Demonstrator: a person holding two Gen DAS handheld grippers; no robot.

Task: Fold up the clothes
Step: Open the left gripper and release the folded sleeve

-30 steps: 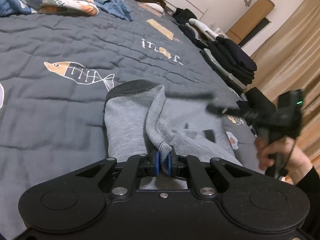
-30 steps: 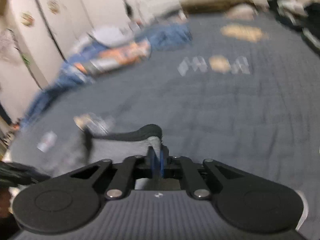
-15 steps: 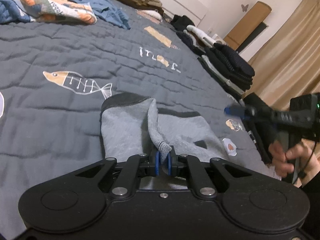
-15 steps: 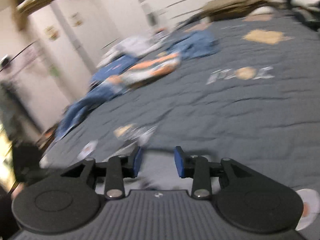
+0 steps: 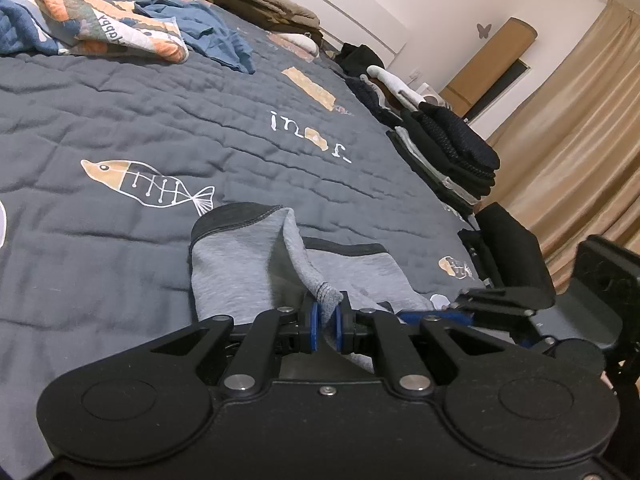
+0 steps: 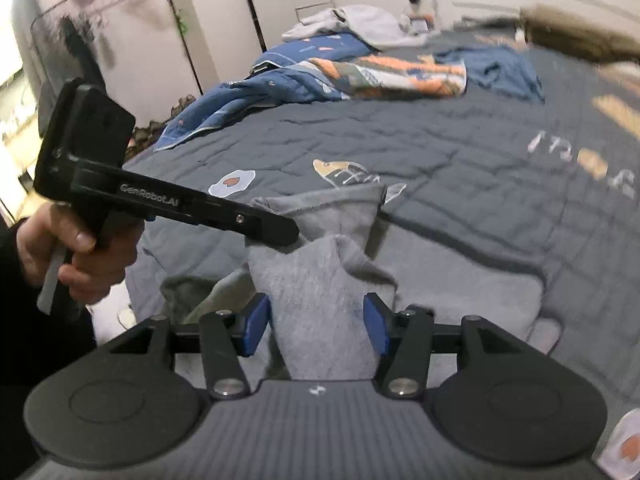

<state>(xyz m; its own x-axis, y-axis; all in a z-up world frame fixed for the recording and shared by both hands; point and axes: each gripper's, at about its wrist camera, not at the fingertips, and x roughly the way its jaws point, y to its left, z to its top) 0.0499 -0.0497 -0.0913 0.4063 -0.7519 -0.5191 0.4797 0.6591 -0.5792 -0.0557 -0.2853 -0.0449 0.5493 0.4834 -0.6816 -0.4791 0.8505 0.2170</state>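
Note:
A grey garment [image 5: 248,264] with a dark band lies on the dark quilted bedcover [image 5: 120,120]. My left gripper [image 5: 326,320] is shut on a raised fold of its grey cloth. In the right wrist view the left gripper [image 6: 288,236] reaches in from the left, held by a hand [image 6: 80,248], with its tip on the garment [image 6: 320,276]. My right gripper [image 6: 316,330] hovers over the near part of the garment. Its jaws are opening, and its blue pads [image 6: 376,330] stand apart and do not press the cloth. From the left wrist view, the right gripper [image 5: 436,314] sits close beside the left one.
A crumpled patterned blanket [image 5: 100,28] and a blue garment [image 5: 208,36] lie at the far side of the bed. A stack of folded dark clothes [image 5: 452,156] lines the right edge, with beige curtains [image 5: 580,140] behind. A brown folded pile [image 5: 260,4] sits by the wall.
My right gripper let go of the grey cloth edge, opened wide, rolled, and drew in close beside the left gripper. The garment settled flatter. The left gripper kept its pinch.

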